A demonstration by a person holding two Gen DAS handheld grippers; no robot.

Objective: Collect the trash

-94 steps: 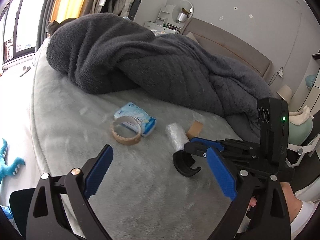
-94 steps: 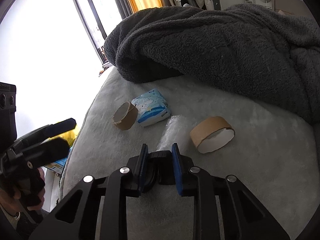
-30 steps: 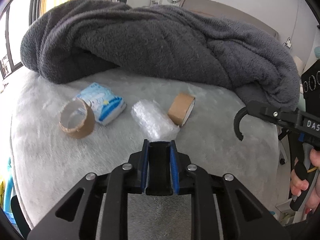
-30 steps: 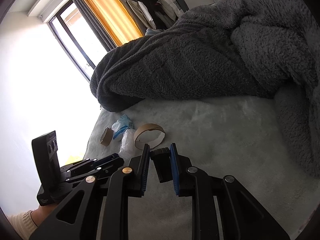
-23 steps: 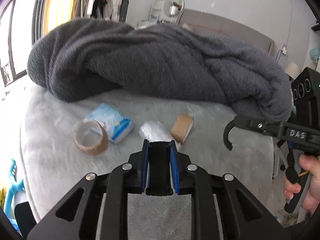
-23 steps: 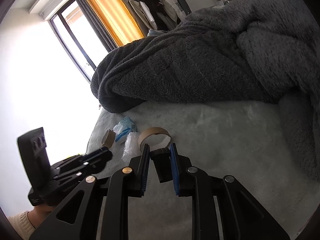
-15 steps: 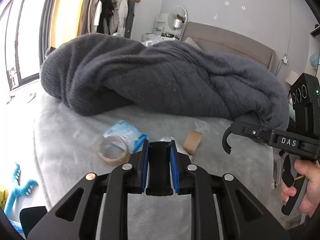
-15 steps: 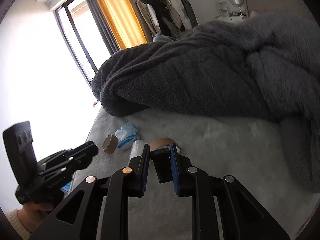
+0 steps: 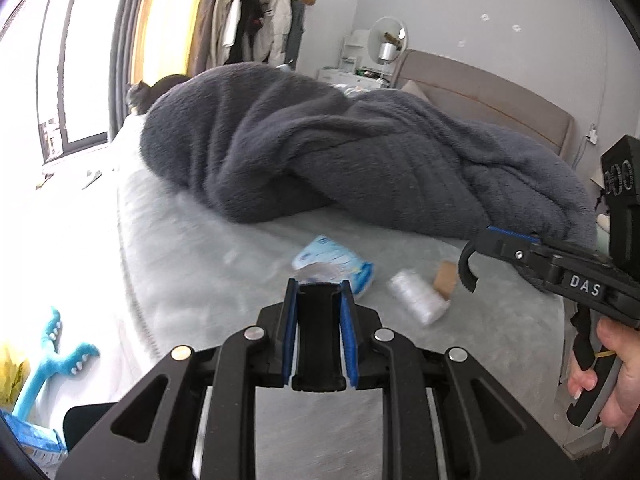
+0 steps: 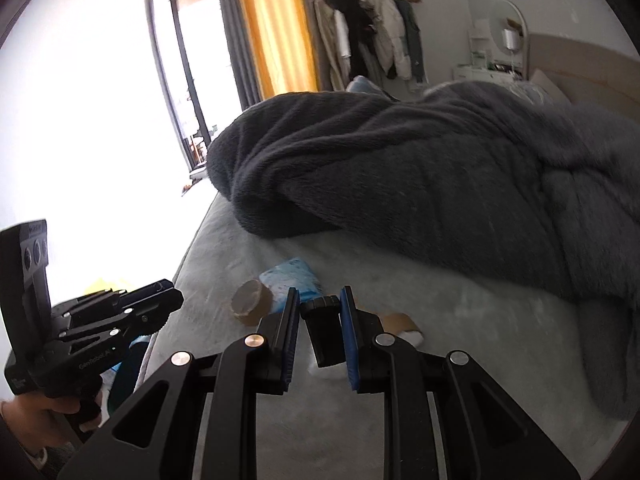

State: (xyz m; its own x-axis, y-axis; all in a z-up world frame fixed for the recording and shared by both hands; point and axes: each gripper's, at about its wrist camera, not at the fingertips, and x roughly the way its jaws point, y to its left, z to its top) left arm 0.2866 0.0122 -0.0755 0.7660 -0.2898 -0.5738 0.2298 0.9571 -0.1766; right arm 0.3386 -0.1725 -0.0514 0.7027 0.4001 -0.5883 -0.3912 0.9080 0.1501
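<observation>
The trash lies together on the pale grey plush bed cover (image 9: 200,280): a blue-and-white plastic tissue pack (image 9: 334,262), a clear crinkled plastic roll (image 9: 416,298) to its right, and a small brown cardboard tape core (image 9: 445,280) touching that roll's far end. In the right wrist view a second brown cardboard tape ring (image 10: 252,303) sits just left of the pack. Behind them is a heaped dark grey fleece blanket (image 9: 360,152). The left gripper (image 9: 319,300) hovers near the pack, its jaws pressed together. The right gripper (image 10: 320,308) is likewise closed, holding nothing.
</observation>
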